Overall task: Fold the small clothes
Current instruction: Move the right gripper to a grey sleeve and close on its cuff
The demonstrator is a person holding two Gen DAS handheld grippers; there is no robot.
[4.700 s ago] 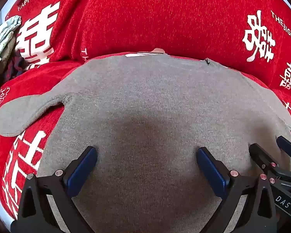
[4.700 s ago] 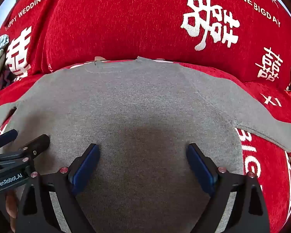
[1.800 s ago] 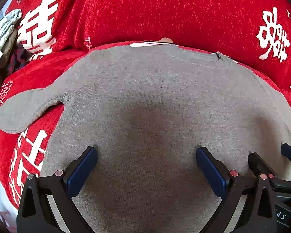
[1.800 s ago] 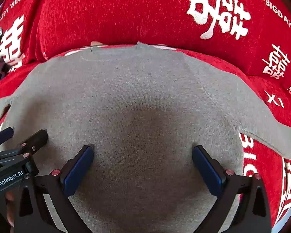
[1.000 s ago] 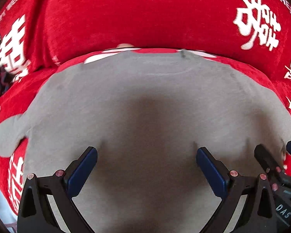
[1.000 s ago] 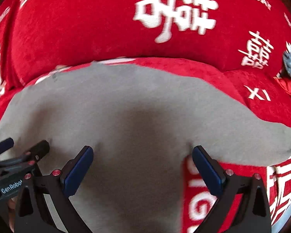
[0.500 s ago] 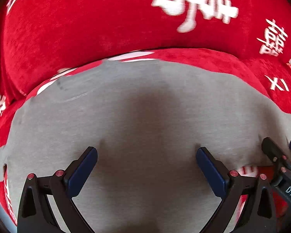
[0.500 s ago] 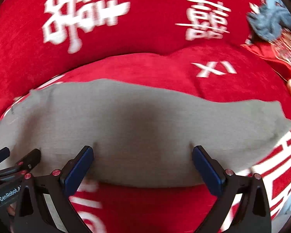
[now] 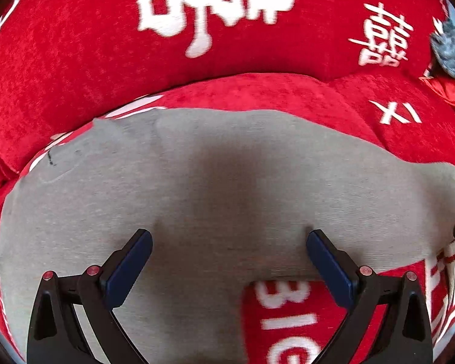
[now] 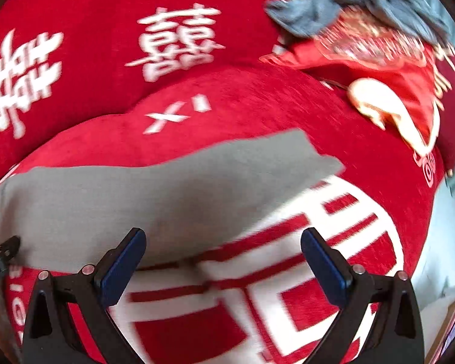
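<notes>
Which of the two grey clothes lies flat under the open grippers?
The lighter grey top, spread flat on the red cover. The darker blue-grey cloth lies crumpled far off, at the back right.

- The grey knit cloth garment [image 9: 215, 188] looked matt and finely ribbed.
- The red plush sofa cover [image 9: 75, 60] looked velvety, with white woven characters.
- The black plastic gripper fingers [image 9: 130, 261] carried smooth blue pads.

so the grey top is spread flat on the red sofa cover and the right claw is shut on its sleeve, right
Not quite. The grey top does lie spread on the red sofa cover, but the right claw is open, holding nothing. The right wrist view shows its fingers wide apart, with the sleeve lying loose ahead of them.
</notes>
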